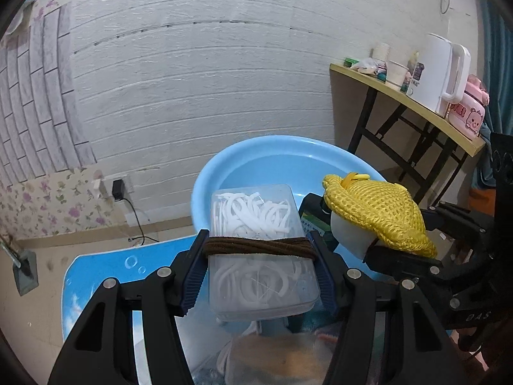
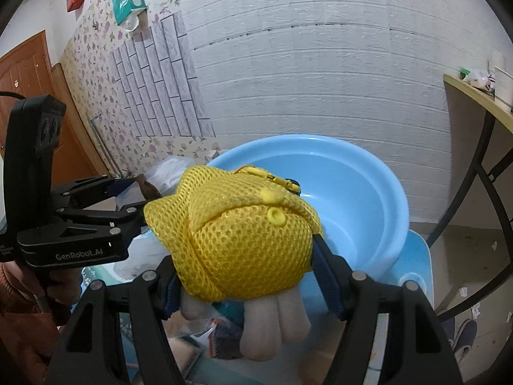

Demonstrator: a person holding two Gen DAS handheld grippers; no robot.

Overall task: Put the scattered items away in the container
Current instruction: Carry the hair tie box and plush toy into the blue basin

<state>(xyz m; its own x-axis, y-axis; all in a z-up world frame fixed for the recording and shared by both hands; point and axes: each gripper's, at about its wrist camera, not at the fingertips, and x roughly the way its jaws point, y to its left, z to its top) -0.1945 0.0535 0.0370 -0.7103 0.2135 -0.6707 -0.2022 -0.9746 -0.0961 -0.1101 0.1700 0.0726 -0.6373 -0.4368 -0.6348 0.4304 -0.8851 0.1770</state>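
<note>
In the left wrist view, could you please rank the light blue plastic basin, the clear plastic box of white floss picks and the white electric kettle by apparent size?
1. Light blue plastic basin
2. Clear plastic box of white floss picks, inflated by nearness
3. White electric kettle, shrunk by distance

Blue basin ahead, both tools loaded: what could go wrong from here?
1. The clear box juts far past the left tool, held mid-length, and may tip or slip.
2. The yellow mesh pouch in the right tool is soft and could squeeze out.
3. Both tools converge on the basin and could collide.
</note>
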